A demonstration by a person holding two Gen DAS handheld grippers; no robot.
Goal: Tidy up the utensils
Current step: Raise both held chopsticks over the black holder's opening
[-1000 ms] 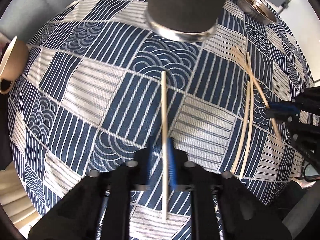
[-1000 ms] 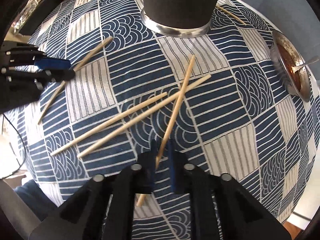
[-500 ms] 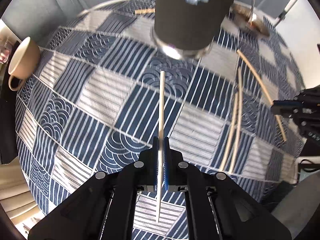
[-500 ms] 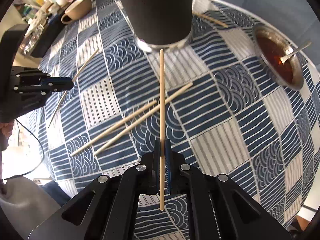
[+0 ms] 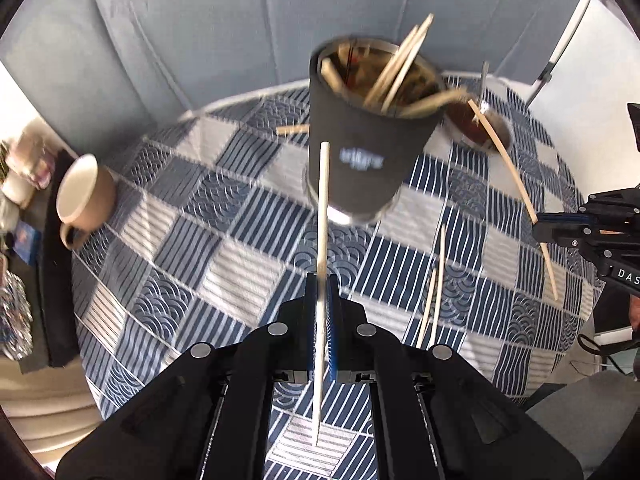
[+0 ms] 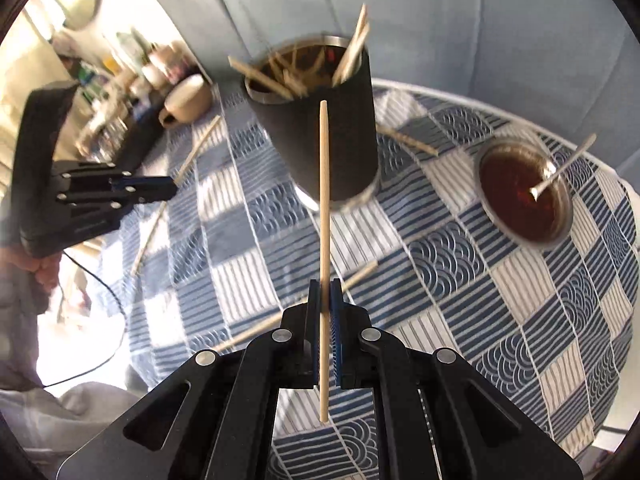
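While left gripper (image 5: 321,320) and right gripper (image 6: 325,320) each clamp pale straight chopstick (image 5: 322,216), black cup (image 5: 360,148) bristles with more.

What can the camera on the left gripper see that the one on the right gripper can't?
Only the left view shows the left gripper from behind, shut on its own chopstick, with the right gripper off to the side.

Only the right view shows the right gripper from behind, shut on its chopstick, the left gripper seen sideways, and the shelf clutter.

Both show the black holder full of chopsticks, the mug, the sauce bowl with its spoon, the loose chopsticks and the blue patterned tablecloth.
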